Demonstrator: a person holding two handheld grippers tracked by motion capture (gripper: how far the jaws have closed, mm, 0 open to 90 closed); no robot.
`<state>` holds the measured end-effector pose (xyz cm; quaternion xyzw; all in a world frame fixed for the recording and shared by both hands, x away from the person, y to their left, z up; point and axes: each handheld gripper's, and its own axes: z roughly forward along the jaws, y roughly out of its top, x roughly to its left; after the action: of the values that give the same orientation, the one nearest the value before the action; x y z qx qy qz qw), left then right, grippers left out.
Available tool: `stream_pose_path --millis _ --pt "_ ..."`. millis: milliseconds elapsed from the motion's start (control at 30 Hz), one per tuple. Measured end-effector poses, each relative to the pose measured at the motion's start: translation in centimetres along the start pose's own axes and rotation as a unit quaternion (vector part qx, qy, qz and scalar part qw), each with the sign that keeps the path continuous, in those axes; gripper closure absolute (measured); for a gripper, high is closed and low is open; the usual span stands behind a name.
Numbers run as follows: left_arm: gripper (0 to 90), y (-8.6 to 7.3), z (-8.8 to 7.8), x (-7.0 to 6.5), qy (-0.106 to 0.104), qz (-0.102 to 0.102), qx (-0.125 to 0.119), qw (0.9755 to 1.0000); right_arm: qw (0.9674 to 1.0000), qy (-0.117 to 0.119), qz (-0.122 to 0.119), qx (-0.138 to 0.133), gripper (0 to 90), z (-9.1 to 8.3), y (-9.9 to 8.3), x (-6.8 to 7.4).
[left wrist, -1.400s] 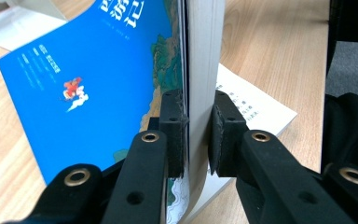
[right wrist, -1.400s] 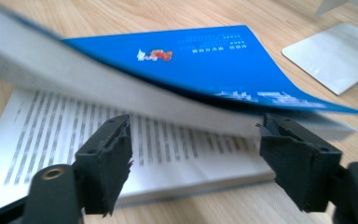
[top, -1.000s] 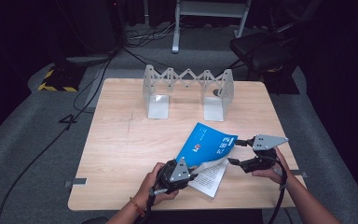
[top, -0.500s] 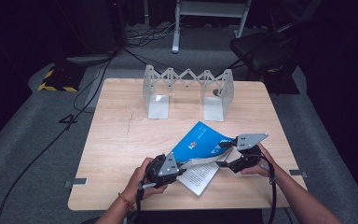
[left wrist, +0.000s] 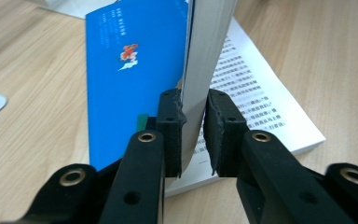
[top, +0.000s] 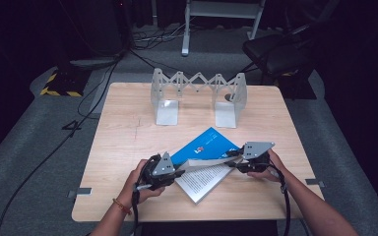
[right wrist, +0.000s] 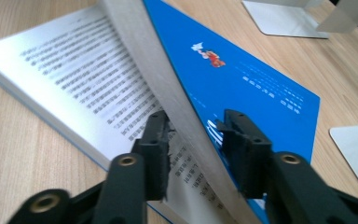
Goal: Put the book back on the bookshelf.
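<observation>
Book (top: 204,162) lies open near the front edge of the worktop (top: 123,142), its one lifted wad of pages (left wrist: 205,56) hiding part of the printed page and blue cover. Two tools work it: the left tool (left wrist: 193,133) pinches the wad, while the right tool (right wrist: 193,140) stands spread around it. One folding rack (top: 199,96) stands well apart, with bare wood between.

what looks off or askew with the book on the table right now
The open blue-covered paperback book lies skewed across the light wooden table. A thick sheaf of its pages stands up on edge, bowed, between the left claw and right claw. Nothing looks torn or spilled.
</observation>
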<state>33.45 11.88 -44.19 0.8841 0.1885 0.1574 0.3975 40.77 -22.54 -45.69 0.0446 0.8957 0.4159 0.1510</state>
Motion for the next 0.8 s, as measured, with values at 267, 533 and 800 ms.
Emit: stream_pose_path --millis 267,533,800 --pt "45.5 1.8 1.5 -3.3 0.042 0.02 0.032 0.9984 0.9992 -0.008 -0.032 0.023 69.8 0.3 1.5 0.4" --pt "72.6 2.1 2.8 -3.2 0.082 0.026 0.041 0.9955 0.9986 -0.008 -0.038 0.035 68.2 0.4 2.0 0.4" --pt "75.5 0.8 2.1 -1.6 0.039 0.007 0.02 0.999 0.9978 -0.057 -0.008 0.031 48.2 -0.3 -0.1 -1.0"
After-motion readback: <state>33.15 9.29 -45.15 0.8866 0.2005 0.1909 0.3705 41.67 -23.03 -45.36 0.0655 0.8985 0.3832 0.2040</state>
